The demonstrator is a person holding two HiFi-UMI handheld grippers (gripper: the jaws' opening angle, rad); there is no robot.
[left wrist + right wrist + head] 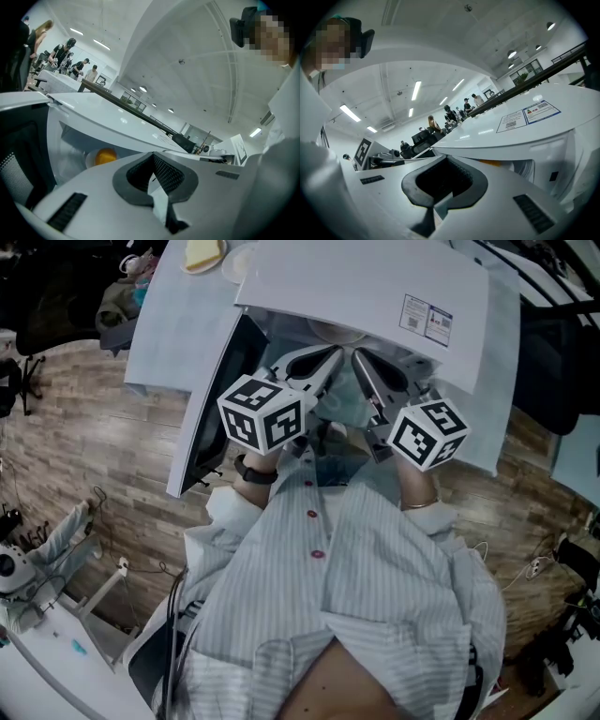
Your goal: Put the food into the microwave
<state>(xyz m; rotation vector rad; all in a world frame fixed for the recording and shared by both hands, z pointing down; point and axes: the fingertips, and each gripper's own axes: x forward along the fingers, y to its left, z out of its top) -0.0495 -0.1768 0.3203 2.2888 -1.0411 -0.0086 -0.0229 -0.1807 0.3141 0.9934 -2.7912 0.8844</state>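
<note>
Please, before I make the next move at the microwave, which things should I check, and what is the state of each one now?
1. Microwave door open: ok, it is swung out to the left.
2. Food inside the microwave: ok, it lies on a white plate in the cavity.
3. Left gripper empty: ok, jaws together, nothing between them.
4. Right gripper empty: ok, jaws together, nothing between them.
5. Both grippers out of the door's path: cannot tell; they hang right at the opening.
</note>
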